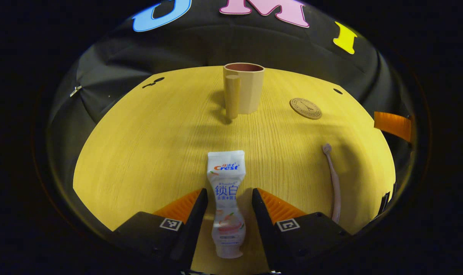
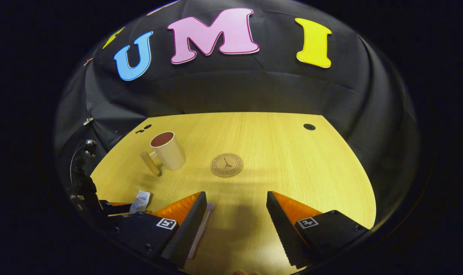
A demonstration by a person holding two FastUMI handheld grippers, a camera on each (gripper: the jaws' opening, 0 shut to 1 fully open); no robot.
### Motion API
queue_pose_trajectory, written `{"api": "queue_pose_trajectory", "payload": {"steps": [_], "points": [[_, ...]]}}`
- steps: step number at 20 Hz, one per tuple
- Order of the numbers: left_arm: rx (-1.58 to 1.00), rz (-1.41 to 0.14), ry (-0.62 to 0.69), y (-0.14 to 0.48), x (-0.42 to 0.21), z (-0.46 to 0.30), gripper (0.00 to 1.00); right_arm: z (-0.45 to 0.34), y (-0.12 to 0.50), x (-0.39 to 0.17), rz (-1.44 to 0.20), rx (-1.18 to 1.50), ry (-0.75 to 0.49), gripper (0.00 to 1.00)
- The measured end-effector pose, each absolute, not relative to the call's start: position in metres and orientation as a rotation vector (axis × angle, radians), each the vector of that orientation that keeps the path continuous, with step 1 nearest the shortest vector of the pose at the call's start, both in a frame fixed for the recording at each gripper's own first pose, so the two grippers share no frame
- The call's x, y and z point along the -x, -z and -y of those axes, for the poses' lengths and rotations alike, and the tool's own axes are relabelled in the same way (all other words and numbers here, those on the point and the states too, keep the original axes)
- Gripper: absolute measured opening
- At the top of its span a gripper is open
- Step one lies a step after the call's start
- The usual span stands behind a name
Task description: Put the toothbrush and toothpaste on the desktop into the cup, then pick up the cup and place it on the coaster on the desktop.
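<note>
Step in hand: grabbing the toothpaste, first item for the cup. My left gripper (image 1: 229,206) is low over the desktop (image 1: 139,152) with the toothpaste (image 1: 226,198) lying lengthwise between its fingers, cap end toward me, flat tail pointing ahead. Jaws are open wider than the tube, a gap on each side, nothing held yet.

The cup (image 1: 243,88) stands upright straight ahead of the left gripper, well apart, its handle turned toward me, nothing visibly sticking out of it. The coaster (image 1: 305,108) lies bare ahead and to the right of it.

My right gripper (image 2: 236,214) is wide open and holds nothing. The toothbrush (image 2: 200,231) lies on the wood just inside its left finger, head pointing ahead; touching or not, can't tell.

Next, as I judge it: close the left jaws on the tube's middle, lift, carry forward, tip it upright and drop it through the cup mouth. The soft tube may squash, so grip gently. Then centre the right gripper on the toothbrush.
</note>
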State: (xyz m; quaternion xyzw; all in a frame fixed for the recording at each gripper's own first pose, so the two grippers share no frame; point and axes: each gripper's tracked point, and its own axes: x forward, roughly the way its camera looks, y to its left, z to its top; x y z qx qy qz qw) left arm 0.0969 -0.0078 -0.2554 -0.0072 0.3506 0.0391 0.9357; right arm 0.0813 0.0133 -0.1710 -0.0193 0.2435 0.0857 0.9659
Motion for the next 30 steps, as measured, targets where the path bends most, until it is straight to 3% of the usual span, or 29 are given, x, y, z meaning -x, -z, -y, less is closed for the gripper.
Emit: {"api": "queue_pose_trajectory", "payload": {"steps": [1,2,3,5,7,17,30], "points": [[0.011,-0.725,-0.076,0.255,-0.098,0.008,0.73,-0.016,0.176,-0.079,-0.506,0.034,-0.178,0.97],[0.003,-0.720,-0.066,0.255,-0.099,0.008,0.77,-0.019,0.181,-0.077,-0.523,0.029,-0.183,0.97],[-0.002,-0.722,-0.064,0.255,-0.099,0.006,0.58,-0.022,0.186,-0.075,-0.540,0.026,-0.189,0.97],[-0.006,-0.718,-0.055,0.255,-0.099,0.006,0.37,-0.027,0.195,-0.071,-0.567,0.027,-0.194,0.97],[-0.026,-0.730,-0.030,0.255,-0.099,0.006,0.34,-0.030,0.205,-0.066,-0.597,0.032,-0.195,0.97],[-0.028,-0.704,0.005,0.252,-0.096,0.007,0.20,-0.051,0.253,-0.052,-0.758,0.032,-0.152,0.97],[0.012,-0.556,0.018,0.195,-0.061,0.000,0.22,-0.057,0.289,-0.035,-0.898,0.097,-0.073,0.94]]}}
